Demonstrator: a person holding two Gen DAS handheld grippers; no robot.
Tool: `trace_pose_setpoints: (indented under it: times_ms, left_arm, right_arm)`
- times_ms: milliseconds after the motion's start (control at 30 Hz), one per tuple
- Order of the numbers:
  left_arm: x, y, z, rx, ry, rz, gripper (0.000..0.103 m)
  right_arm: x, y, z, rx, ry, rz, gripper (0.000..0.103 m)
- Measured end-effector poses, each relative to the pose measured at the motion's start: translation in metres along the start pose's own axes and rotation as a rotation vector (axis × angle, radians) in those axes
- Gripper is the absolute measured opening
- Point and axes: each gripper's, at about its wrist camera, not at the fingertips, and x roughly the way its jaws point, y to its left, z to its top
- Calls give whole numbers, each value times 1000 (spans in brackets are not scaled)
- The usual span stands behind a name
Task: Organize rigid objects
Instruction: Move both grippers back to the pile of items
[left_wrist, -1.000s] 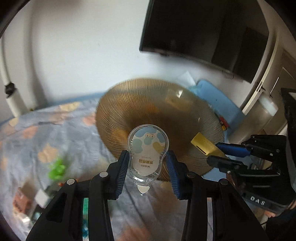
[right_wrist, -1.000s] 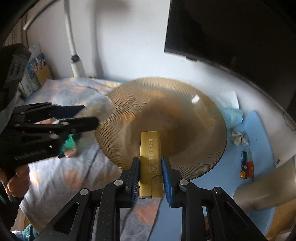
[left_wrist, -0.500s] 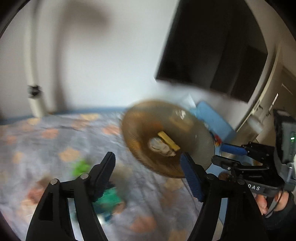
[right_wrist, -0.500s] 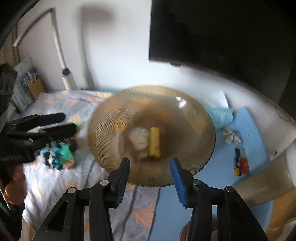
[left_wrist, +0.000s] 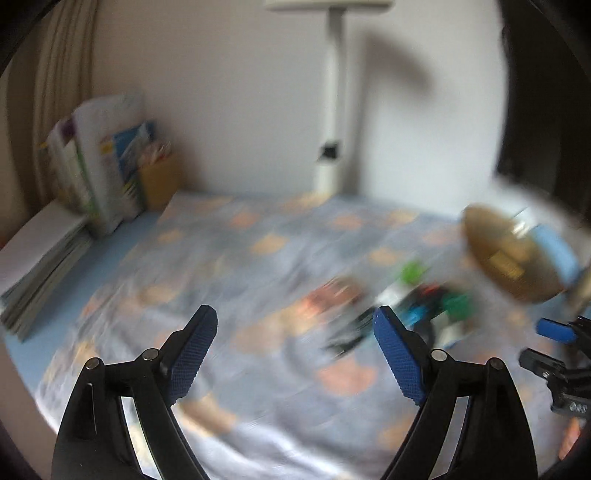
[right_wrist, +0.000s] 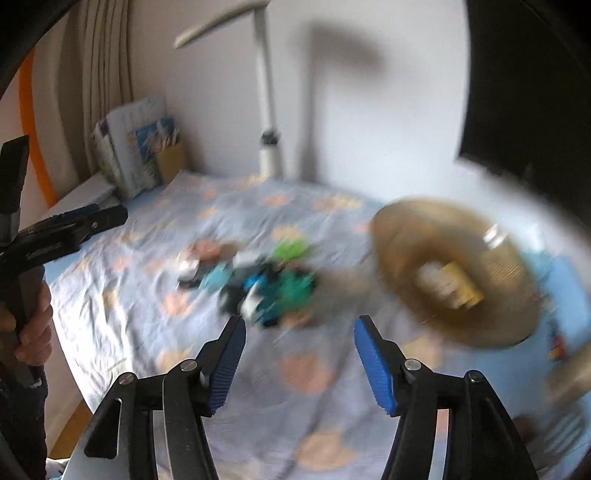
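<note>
Left wrist view: your left gripper (left_wrist: 291, 354) is empty, its fingers (left_wrist: 192, 354) have just been opening and now stand wide with only the cloth (left_wrist: 258, 266) on the table between them. The bowl (left_wrist: 509, 258) sits far right, with a yellow bar (left_wrist: 504, 264) in it, blurry though. The pile (left_wrist: 424, 306) of small toys lies just ahead and right of your right finger. Your other gripper pokes in at the right edge.

Right wrist view: your right gripper (right_wrist: 299, 363) is empty too, fingers (right_wrist: 373, 365) have just been spreading, nothing between them. The bowl (right_wrist: 458, 273) is off to the right, with the yellow bar (right_wrist: 461, 284) and a pale thing (right_wrist: 436, 280) lying side by side inside. The pile (right_wrist: 266, 284) is right ahead of your fingertips, too smeared to sort piece from piece.

So I'd say you're between drops, heading to the next pickup. Next you'll want to slow down, pick one piece at the pile's edge, and straddle it cleanly with each finger before you squeeze.
</note>
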Motion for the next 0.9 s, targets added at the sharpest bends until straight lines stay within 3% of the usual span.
trace_pose_setpoints:
  times_ms: [167, 333, 500, 767, 833, 900]
  left_arm:
    - [29, 7, -31, 7, 50, 40, 86]
    - [39, 0, -43, 49, 87, 45, 86]
    - [36, -5, -44, 87, 75, 47, 86]
    - [35, -7, -42, 117, 91, -30, 86]
    - [34, -14, -37, 195, 107, -87, 86]
    - [31, -21, -29, 288, 97, -96, 86]
  right_arm:
    - [49, 22, -35, 1, 59, -4, 59]
    - [60, 16, -45, 31, 68, 18, 60]
    - [67, 17, -45, 15, 86, 12, 60]
    - [69, 15, -46, 27, 97, 28, 60]
    - [69, 16, -44, 28, 124, 38, 60]
    - [64, 18, -33, 45, 140, 101, 60]
